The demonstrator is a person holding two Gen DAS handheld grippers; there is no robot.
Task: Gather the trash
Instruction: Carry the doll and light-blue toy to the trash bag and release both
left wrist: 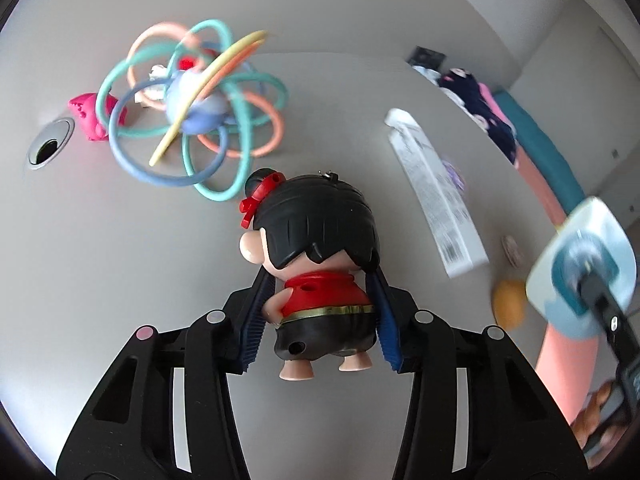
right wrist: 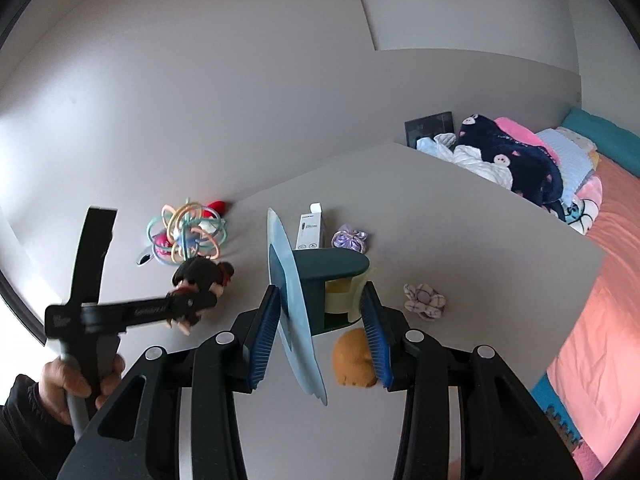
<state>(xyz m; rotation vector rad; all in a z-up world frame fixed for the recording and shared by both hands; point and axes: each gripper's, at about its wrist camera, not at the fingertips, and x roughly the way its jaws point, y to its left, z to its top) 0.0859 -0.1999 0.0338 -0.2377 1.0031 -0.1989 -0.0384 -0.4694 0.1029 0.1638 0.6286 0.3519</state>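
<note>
Doll figurine [left wrist: 316, 276] stands upright, pinched by the left tool [left wrist: 320, 320]; right tool [right wrist: 320, 336] clamps a dustpan [right wrist: 308, 292] (blade edge-on) just right.

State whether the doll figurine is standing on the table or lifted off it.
Lifted: the left gripper clamps the doll figurine at its torso, its feet hanging above the table.

The doll [left wrist: 320, 256] is glossy moulded plastic, its black hair shining. The tabletop [left wrist: 120, 260] is smooth and matt grey. The gripper [left wrist: 318, 320] pads [left wrist: 252, 324] are ribbed blue rubber. The loop toy [left wrist: 196, 108] looks soft and matt; the box [left wrist: 436, 196] is printed card.
</note>
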